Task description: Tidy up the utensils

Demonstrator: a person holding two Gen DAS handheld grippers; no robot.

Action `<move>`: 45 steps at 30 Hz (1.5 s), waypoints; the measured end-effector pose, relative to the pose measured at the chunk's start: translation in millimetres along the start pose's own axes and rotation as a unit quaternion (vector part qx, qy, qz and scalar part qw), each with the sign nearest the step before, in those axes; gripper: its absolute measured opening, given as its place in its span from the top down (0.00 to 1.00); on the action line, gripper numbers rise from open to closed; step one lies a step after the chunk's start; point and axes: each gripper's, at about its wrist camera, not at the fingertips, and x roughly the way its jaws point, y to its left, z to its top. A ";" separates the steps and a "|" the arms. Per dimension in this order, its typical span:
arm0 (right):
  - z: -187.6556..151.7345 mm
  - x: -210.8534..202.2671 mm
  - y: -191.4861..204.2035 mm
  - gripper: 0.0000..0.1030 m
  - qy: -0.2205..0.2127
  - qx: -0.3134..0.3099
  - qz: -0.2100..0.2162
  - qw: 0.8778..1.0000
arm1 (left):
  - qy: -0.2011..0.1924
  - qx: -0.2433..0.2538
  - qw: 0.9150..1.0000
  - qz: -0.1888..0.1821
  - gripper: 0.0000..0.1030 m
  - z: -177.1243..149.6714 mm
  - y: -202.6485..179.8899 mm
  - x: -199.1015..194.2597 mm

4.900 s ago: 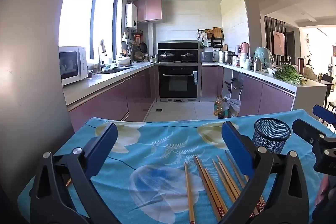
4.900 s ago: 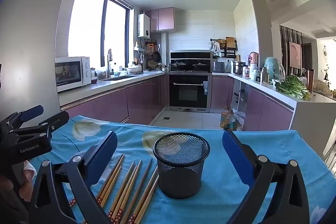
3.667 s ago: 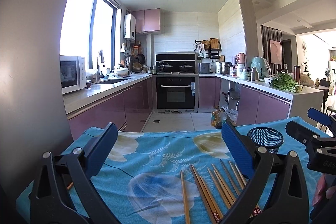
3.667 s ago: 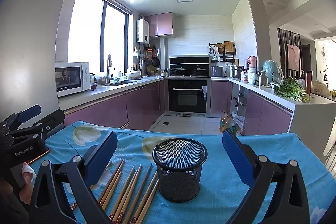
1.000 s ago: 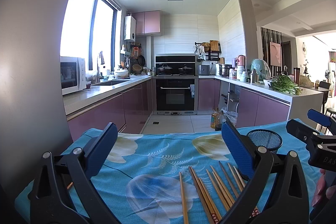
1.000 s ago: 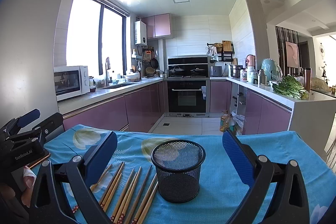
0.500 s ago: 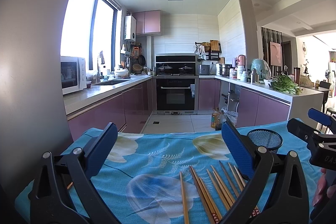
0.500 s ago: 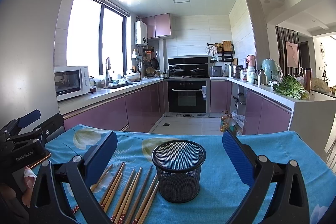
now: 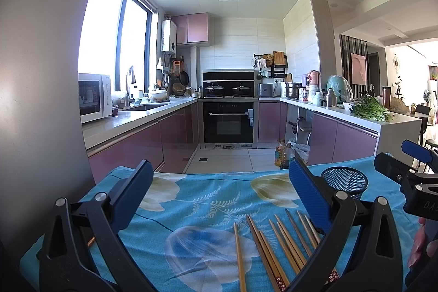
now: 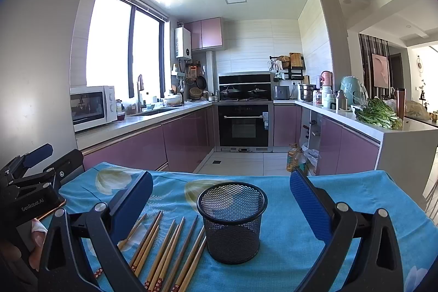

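Several wooden chopsticks (image 9: pixel 276 245) lie side by side on the blue flowered tablecloth (image 9: pixel 208 199), just ahead of my left gripper (image 9: pixel 219 193), which is open and holds nothing. A black mesh cup (image 10: pixel 232 220) stands upright and empty on the cloth, straight ahead of my right gripper (image 10: pixel 221 199), also open and empty. The same chopsticks (image 10: pixel 169 248) lie just left of the cup in the right wrist view. The mesh cup (image 9: pixel 345 182) appears at the right in the left wrist view, partly behind my blue fingers (image 9: pixel 306 193).
The table's far edge (image 10: pixel 246 174) drops to a tiled kitchen floor. Purple cabinets, an oven (image 10: pixel 243 125) and counters stand beyond. The other gripper and a hand (image 10: pixel 30 210) are at the left; a grey wall (image 9: pixel 41 100) rises close on the left.
Both grippers have tilted slightly upward and drifted a little over the past seconds; in the last second almost nothing moves. Chopsticks and cup stay put.
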 end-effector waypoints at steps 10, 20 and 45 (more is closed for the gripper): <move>1.0 -0.8 -1.0 0.06 -0.001 0.002 0.001 1.000 | 0.001 0.000 1.000 -0.002 0.05 -0.2 -0.9 0.8; 2.8 -1.5 -1.6 0.06 0.008 0.002 0.011 1.000 | 0.007 0.002 1.000 -0.005 0.05 -3.0 1.0 1.2; -67.2 59.7 20.4 0.43 0.274 -0.020 0.102 0.956 | 0.208 0.065 0.974 -0.067 0.14 -62.1 -1.4 62.0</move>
